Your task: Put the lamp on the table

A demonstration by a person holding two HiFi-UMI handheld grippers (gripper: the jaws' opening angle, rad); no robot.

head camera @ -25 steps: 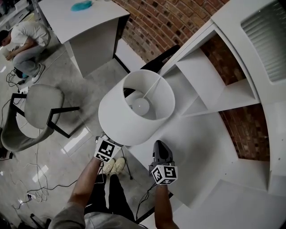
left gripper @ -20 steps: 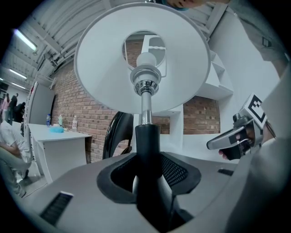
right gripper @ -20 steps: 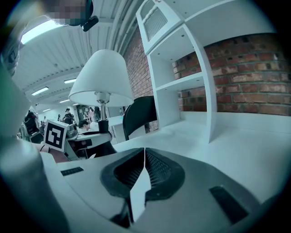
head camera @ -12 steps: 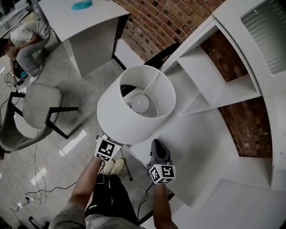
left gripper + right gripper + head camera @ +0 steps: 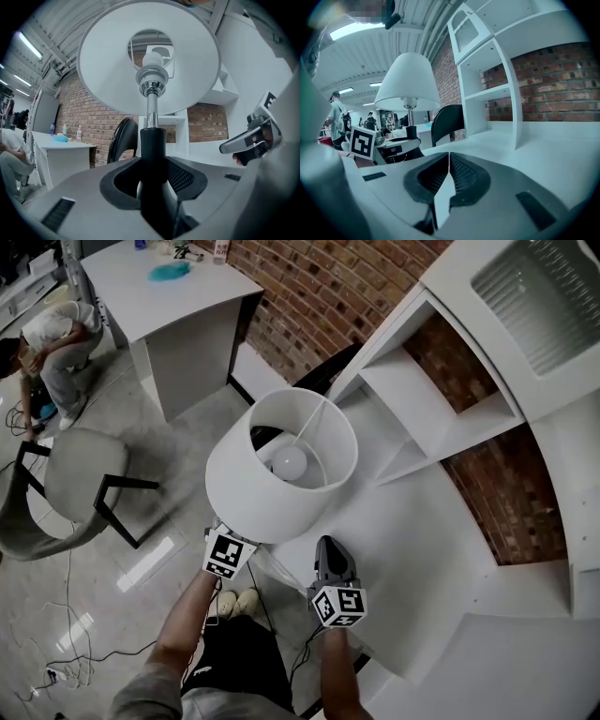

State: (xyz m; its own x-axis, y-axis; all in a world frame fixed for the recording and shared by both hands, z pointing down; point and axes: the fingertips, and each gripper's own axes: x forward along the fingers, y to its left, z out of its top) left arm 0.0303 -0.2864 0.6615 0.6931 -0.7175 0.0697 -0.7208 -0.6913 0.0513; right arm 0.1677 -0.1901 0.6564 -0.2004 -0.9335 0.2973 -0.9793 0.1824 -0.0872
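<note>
white desk, far table bearing teal object

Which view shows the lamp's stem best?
The left gripper view: the left tongs clamp the black stem close up. In the head view the shade hides it; the right gripper view shows it small.

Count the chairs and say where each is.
2. A grey chair stands at the left of the head view; a black chair sits behind the lamp, beside the white shelves. Others may be hidden.
</note>
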